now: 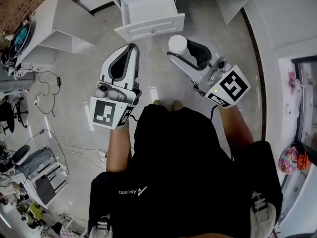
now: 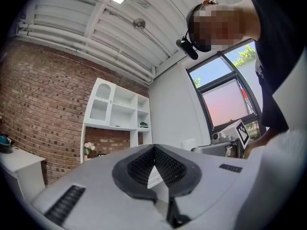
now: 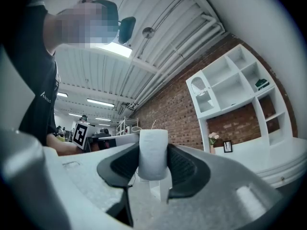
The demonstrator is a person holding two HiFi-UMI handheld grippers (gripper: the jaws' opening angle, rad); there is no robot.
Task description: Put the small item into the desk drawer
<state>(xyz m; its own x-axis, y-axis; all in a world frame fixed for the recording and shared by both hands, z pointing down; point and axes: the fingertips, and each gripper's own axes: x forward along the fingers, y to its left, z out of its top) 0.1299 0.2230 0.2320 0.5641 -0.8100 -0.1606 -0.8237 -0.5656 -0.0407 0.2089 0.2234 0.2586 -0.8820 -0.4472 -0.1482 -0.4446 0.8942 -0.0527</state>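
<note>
The small item is a white cylinder (image 1: 177, 44), like a little roll, held upright between the dark pads of my right gripper (image 1: 180, 48). In the right gripper view the white cylinder (image 3: 152, 153) fills the gap between the jaws of that gripper (image 3: 153, 163), which is shut on it. The open white desk drawer (image 1: 148, 15) lies just beyond both grippers, its inside bare. My left gripper (image 1: 132, 47) hovers in front of the drawer, to the left of the right one. In its own view the left gripper (image 2: 154, 150) has its tips together and holds nothing.
A white desk with a shelf unit (image 1: 58, 28) stands at the left, with cables (image 1: 48, 88) on the grey floor beside it. A brick wall and white shelving (image 2: 119, 110) are ahead. More white furniture (image 1: 297, 43) lines the right side.
</note>
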